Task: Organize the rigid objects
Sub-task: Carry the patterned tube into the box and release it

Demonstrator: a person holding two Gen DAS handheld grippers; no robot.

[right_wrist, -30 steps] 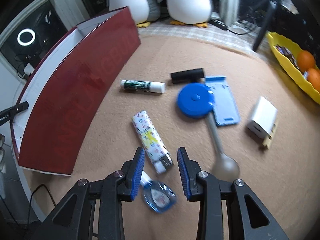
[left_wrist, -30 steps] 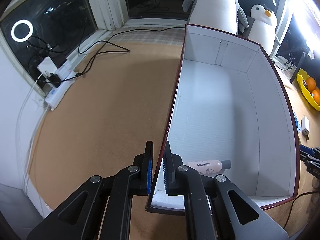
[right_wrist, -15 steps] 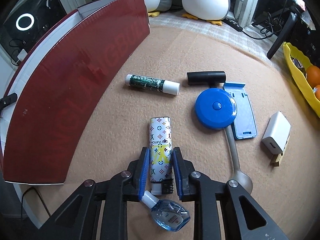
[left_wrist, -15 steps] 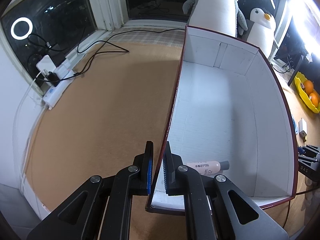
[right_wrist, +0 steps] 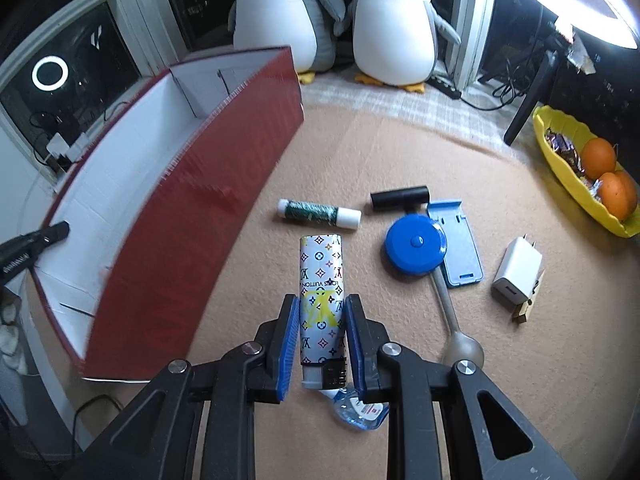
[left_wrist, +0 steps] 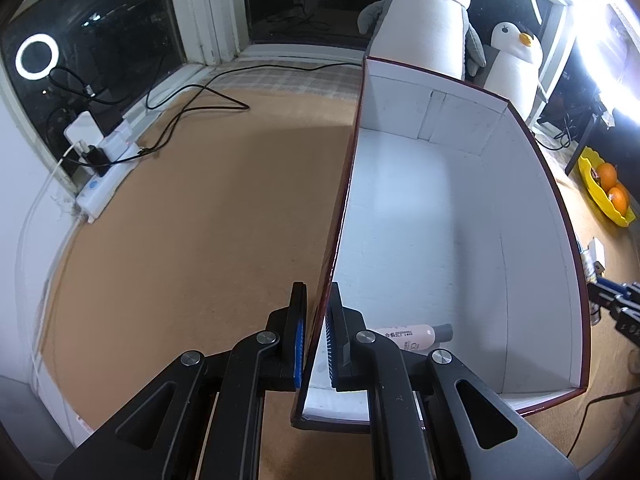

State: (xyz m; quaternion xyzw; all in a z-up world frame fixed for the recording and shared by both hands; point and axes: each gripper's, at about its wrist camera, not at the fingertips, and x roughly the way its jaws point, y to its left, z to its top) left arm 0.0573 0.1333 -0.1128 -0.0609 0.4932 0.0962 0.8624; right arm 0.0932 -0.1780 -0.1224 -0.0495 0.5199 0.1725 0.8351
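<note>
My left gripper (left_wrist: pixel 316 340) is shut on the left wall of the red box (left_wrist: pixel 344 208), which is white inside. A pale bottle with a dark cap (left_wrist: pixel 416 334) lies in the box near my fingers. My right gripper (right_wrist: pixel 322 344) is shut on a white patterned lighter (right_wrist: pixel 322 280) and holds it off the mat. On the mat lie a green and white tube (right_wrist: pixel 318 213), a black cylinder (right_wrist: pixel 399 197), a blue round tape measure (right_wrist: pixel 416 245), a blue stand (right_wrist: pixel 458 248), a white charger (right_wrist: pixel 517 276), a spoon (right_wrist: pixel 456 332) and a small clear bottle (right_wrist: pixel 360 410).
The red box (right_wrist: pixel 192 216) stands to the left of the loose items. Two plush penguins (right_wrist: pixel 390 24) sit at the back. A yellow bowl with oranges (right_wrist: pixel 588 176) stands at the right. A power strip with cables (left_wrist: pixel 106 168) lies at the far left.
My right gripper closed on the patterned lighter and lifted it off the mat, pulling back from the small clear bottle. My left gripper still holds the box wall.
</note>
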